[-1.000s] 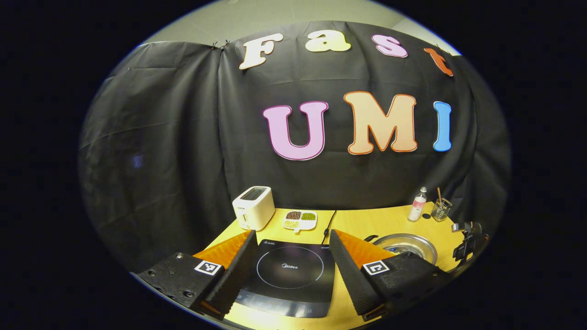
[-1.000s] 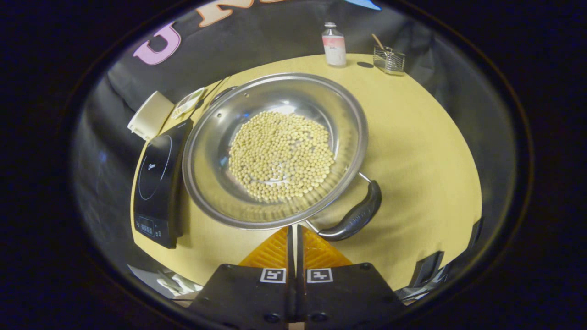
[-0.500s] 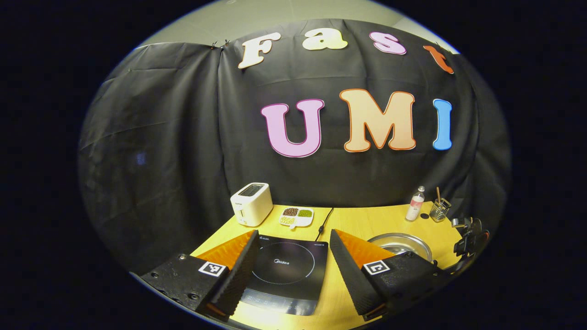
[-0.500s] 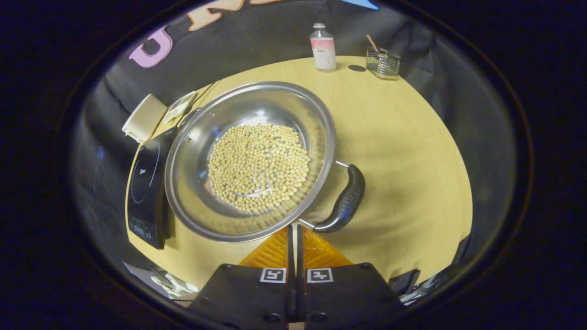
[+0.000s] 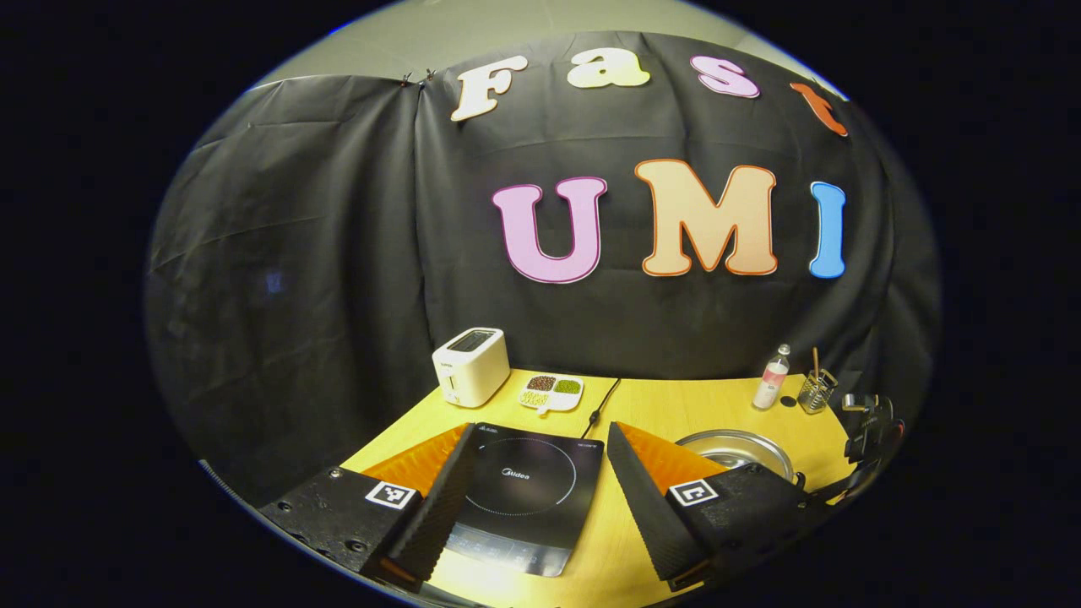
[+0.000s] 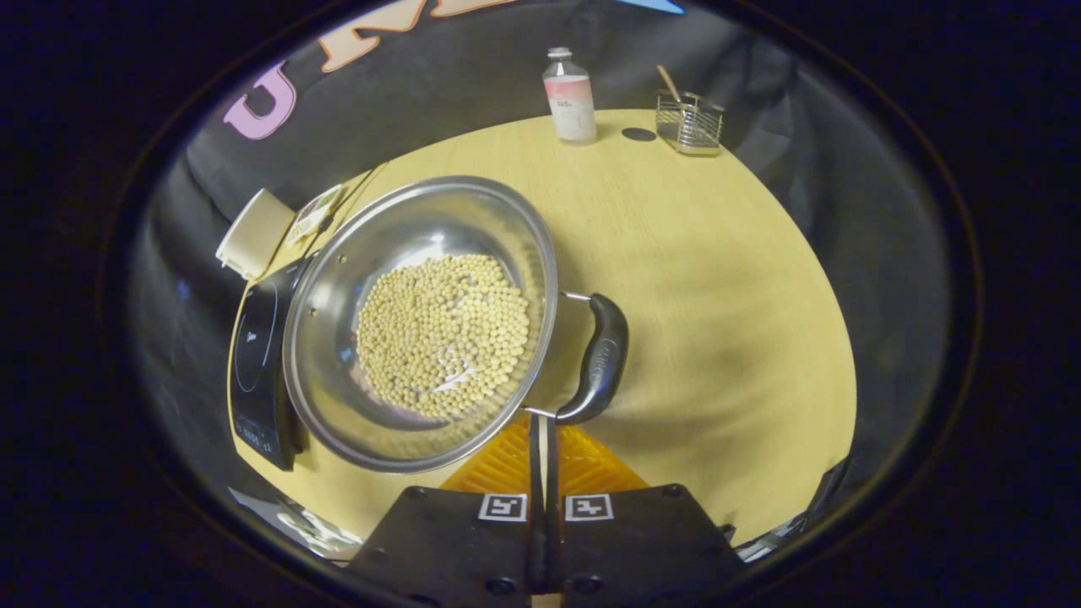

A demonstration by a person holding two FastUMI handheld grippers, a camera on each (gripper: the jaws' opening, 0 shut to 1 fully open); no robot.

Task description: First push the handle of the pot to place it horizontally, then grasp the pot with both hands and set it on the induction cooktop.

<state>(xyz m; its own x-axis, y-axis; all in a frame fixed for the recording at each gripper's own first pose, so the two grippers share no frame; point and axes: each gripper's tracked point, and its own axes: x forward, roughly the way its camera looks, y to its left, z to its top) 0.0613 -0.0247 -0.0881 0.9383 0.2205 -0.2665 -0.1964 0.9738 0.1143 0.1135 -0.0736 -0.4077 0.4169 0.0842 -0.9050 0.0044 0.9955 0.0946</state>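
Note:
A steel pot (image 6: 334,279) with pale beans in it sits on the yellow table, to the right of the black induction cooktop (image 6: 253,355). Its black side handle (image 6: 601,359) points to the right in the right gripper view. My right gripper (image 6: 543,424) is shut with nothing between its fingers, and its tips sit against the near end of that handle. My left gripper (image 5: 538,429) hangs open above the cooktop (image 5: 524,485), which shows between its fingers. From there the pot (image 5: 743,443) lies to the right, partly hidden behind one finger.
A white toaster (image 5: 470,366) and a small dish of beans (image 5: 551,390) stand behind the cooktop, with a black cord beside them. A bottle (image 6: 567,95) and a wire holder (image 6: 688,122) stand at the table's far right. Bare table lies right of the pot.
The pot has turned: its handle swung from the lower right round to the right side in the right gripper view. My left gripper drew back slightly and stayed open.

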